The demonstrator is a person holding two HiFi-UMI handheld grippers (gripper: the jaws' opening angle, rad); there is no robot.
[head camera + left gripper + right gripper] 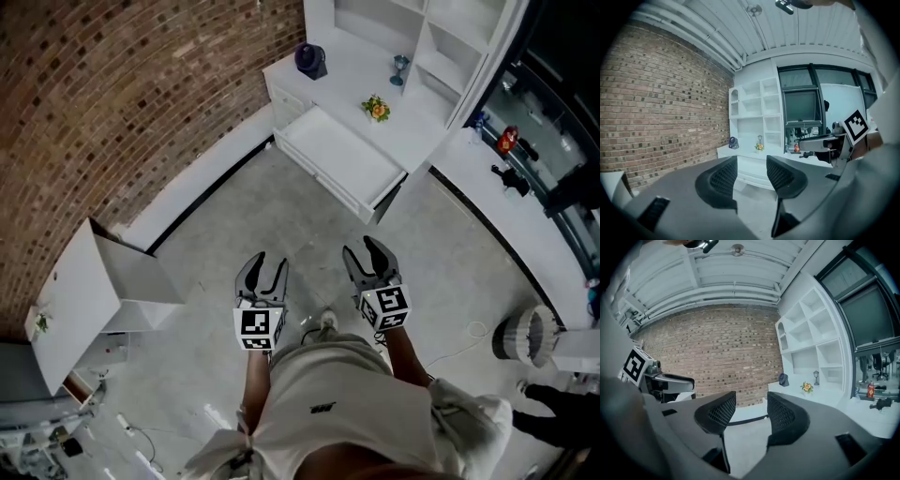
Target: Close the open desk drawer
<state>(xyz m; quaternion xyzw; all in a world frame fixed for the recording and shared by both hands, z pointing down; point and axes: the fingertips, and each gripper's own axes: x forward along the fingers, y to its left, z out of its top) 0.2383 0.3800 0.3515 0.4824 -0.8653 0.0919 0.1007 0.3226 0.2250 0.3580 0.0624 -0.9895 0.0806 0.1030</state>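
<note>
My left gripper [268,267] and right gripper [366,253] are near my body, jaws partly apart and empty. The open drawer [339,161] juts from the white desk [352,70], far ahead and well apart from both. Judged step: the approach, next setting a gripper against the drawer front to push.

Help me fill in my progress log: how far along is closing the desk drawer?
Done: nothing yet; the drawer stands pulled out of the white desk. In hand: nothing; left gripper and right gripper are open, empty, over the floor, short of it. Left: approach and push the drawer shut.
</note>
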